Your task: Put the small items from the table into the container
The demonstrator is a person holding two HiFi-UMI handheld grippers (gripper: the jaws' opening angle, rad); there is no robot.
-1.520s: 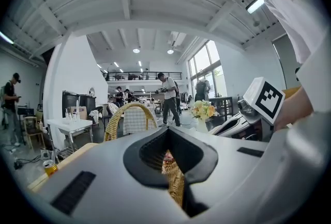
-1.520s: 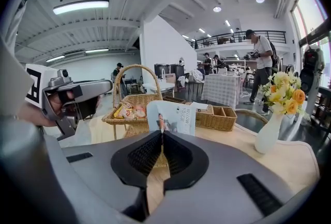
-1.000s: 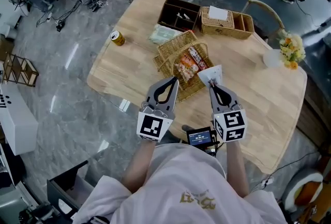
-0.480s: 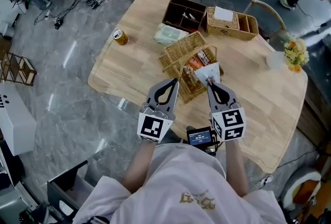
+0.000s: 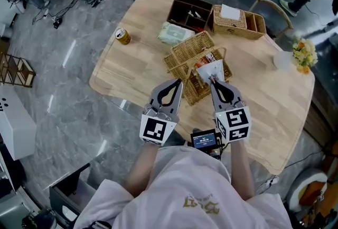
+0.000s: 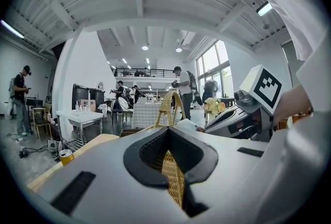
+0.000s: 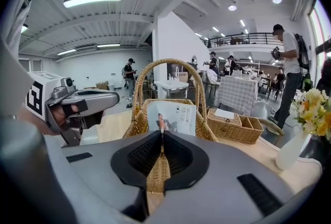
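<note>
Between the closed right fingers (image 7: pixel 227 168) a packet (image 7: pixel 173 117) is pinched; the basket (image 5: pixel 182 51) could be missed if released early; the left fingers (image 6: pixel 93 166) are closed, empty.

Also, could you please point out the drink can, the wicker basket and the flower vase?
drink can (image 5: pixel 123 37): head view, its middle.
wicker basket (image 5: pixel 182 55): head view, left wall.
flower vase (image 7: pixel 289 150): right gripper view, white body.
</note>
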